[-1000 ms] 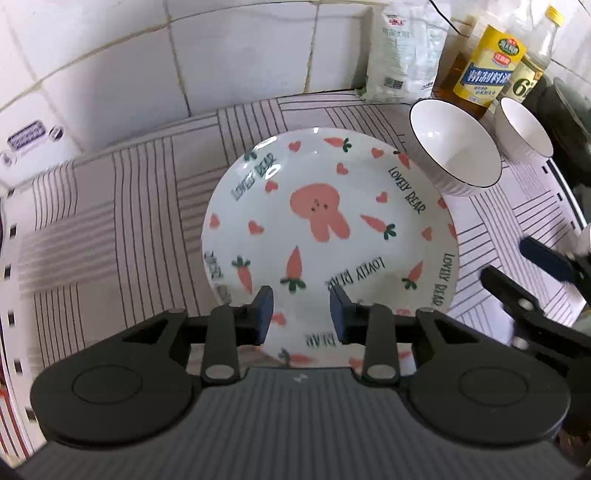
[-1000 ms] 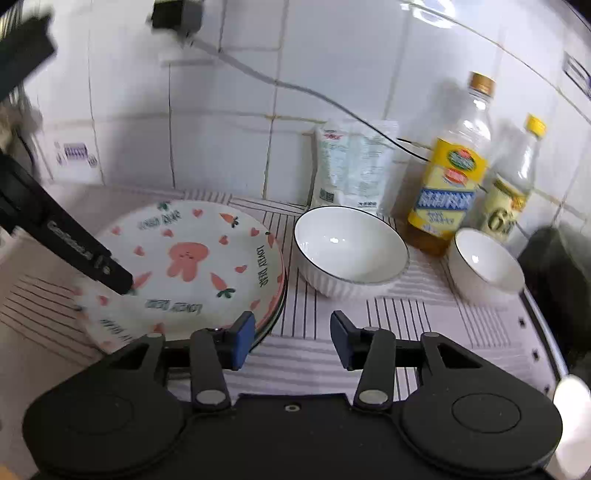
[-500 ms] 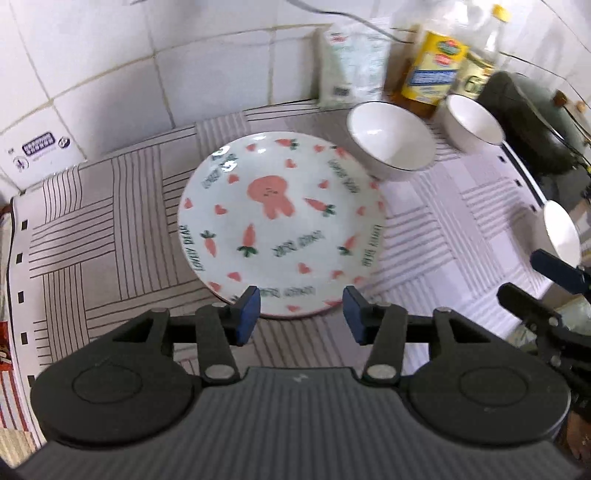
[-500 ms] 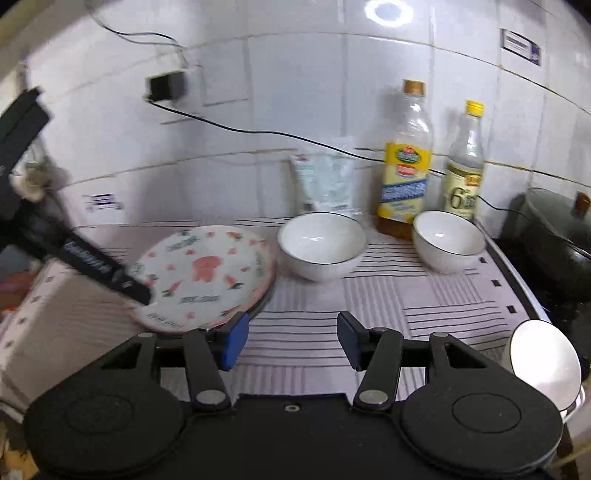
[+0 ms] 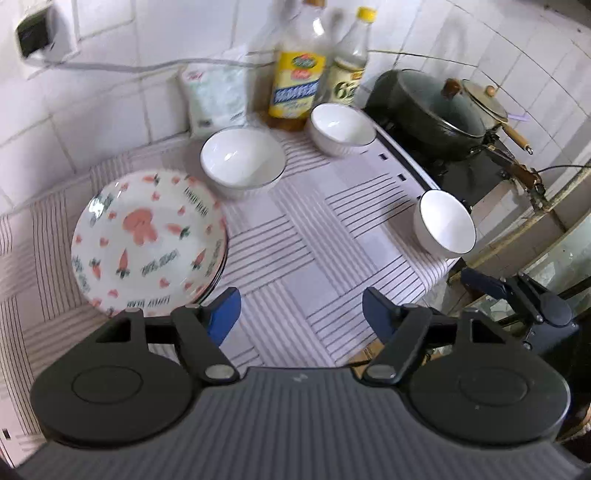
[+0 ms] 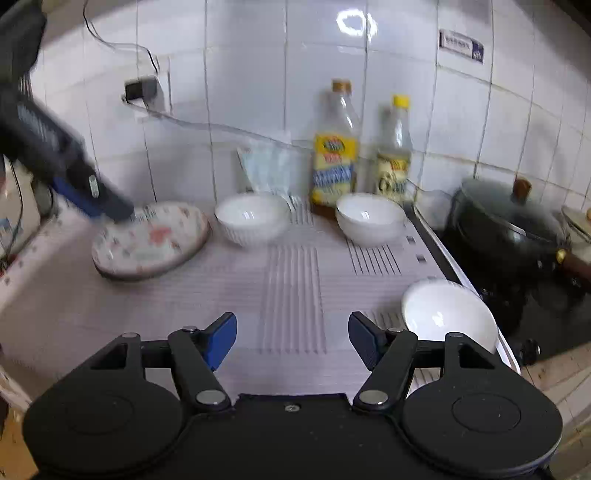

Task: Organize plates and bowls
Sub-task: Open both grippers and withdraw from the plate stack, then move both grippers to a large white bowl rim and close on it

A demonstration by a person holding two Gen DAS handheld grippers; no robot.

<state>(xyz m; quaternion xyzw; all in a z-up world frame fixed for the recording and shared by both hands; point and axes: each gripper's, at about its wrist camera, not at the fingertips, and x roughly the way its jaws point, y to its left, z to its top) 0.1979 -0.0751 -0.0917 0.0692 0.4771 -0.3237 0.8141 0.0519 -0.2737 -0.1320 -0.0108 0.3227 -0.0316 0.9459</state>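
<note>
On the left of the worktop point(image 5: 314, 258) sits the stack of plates point(image 5: 147, 240), the top one printed with a pink rabbit, carrots and hearts, lying flat on the striped cloth point(image 5: 354, 206) that covers the surface. Just right of it stands a white bowl point(image 5: 242, 160), nearly touching the stack's rim; a second bowl point(image 5: 341, 127) stands farther right near the back, and a third bowl point(image 5: 445, 225) sits apart at the cloth's front right corner, close to the edge. Behind the bowls, against the wall, stand a white bag point(image 5: 216, 96), an oil bottle point(image 5: 297, 81) with a yellow label and a smaller bottle point(image 5: 349, 74) with a yellow cap. To the right of the cloth is a stove with a dark lidded pot point(image 5: 432, 110) and a pan beside it. The wall is white tile, with a plug point(image 5: 33, 33) and a cord running along it. The left gripper point(image 5: 301, 314) hangs above the cloth, just right of the plates, its jaws having just been opening, released with nothing between them. The right gripper point(image 6: 291, 336) is likewise spread and empty over bare cloth, its jaws having just been widening too, the third bowl just beside its right finger. No clutter lies between the grippers and the dishes.
</note>
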